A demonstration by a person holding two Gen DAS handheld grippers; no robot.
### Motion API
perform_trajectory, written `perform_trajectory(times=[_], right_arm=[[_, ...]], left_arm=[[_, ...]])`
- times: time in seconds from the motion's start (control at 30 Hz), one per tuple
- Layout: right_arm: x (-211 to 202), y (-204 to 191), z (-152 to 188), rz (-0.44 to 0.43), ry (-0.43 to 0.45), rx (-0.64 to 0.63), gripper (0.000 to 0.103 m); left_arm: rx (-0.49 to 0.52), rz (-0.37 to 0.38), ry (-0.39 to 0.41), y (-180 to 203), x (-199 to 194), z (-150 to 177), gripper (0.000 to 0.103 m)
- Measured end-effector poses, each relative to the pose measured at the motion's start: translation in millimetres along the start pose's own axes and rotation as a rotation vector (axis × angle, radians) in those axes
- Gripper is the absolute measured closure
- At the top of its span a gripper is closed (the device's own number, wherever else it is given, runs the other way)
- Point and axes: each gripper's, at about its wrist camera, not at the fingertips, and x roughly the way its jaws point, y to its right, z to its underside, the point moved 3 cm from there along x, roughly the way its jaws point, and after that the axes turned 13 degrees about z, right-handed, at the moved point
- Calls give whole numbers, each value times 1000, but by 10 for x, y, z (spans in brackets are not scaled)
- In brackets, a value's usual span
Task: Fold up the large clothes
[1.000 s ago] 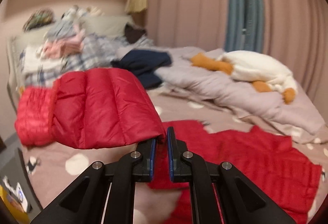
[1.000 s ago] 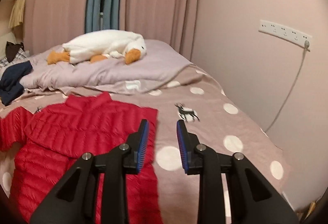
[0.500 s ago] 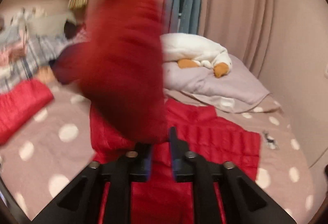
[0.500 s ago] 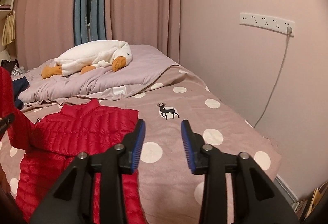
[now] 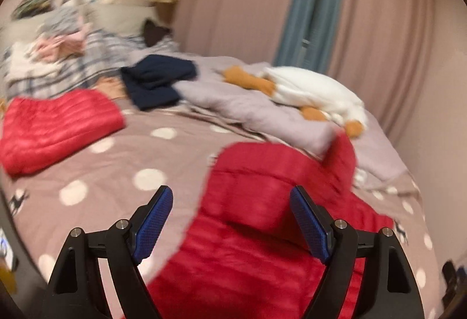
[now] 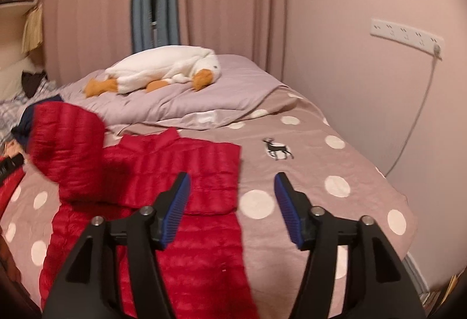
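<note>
A red puffer jacket (image 6: 186,173) lies flat on the polka-dot bedspread (image 6: 335,185). One sleeve (image 6: 67,144) is thrown over its body and looks blurred, still in the air. In the left wrist view that sleeve (image 5: 277,173) sits just beyond my left gripper (image 5: 232,220), whose jaws are opening wide with no pad touching cloth. My right gripper (image 6: 232,202) hovers over the jacket's right edge. Its jaws are opening too, with nothing pressed between them. A second red garment (image 5: 58,126) lies at the left of the bed.
A white plush goose (image 6: 163,71) rests on a lilac duvet (image 6: 221,97) at the back. A navy garment (image 5: 157,82) and a heap of mixed clothes (image 5: 67,47) lie at the far left. The wall with a socket strip (image 6: 405,36) and cable borders the bed's right side.
The left gripper was shut on the red sleeve, swung it across over the jacket's body, then opened and let it go. The right gripper's jaws have spread wider.
</note>
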Motion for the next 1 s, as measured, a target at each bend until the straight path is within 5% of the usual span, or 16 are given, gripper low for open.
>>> perform_trajectory(times=[0.17, 0.4, 0.47, 0.63, 0.7, 0.8, 0.87, 0.93, 1.0], right_arm=[[-53, -281, -16, -56, -1, -2, 21], [174, -783, -46, -59, -18, -88, 17], [345, -917, -72, -81, -28, -89, 2], [1025, -1304, -79, -94, -140, -100, 0], [1329, -1443, -32, -103, -207, -101, 1], [1721, -1594, 118, -116, -318, -92, 6], [1955, -1697, 268, -132, -391, -116, 28], [2075, -1733, 341, -167, -412, -93, 28], [2083, -1693, 308, -182, -391, -56, 42]], left_arm=[[-34, -54, 61, -347, -47, -24, 16], [-98, -165, 43, -950, 243, 84, 16], [-111, -175, 35, -1064, 281, 105, 16], [-118, -251, 46, -1317, 256, 167, 16], [-111, -295, 43, -1425, 288, 166, 17], [-98, -330, 12, -1540, 377, 186, 30], [-109, -326, -21, -1588, 446, 205, 41], [-130, -296, -43, -1624, 484, 231, 41], [-138, -295, -48, -1628, 514, 249, 41]])
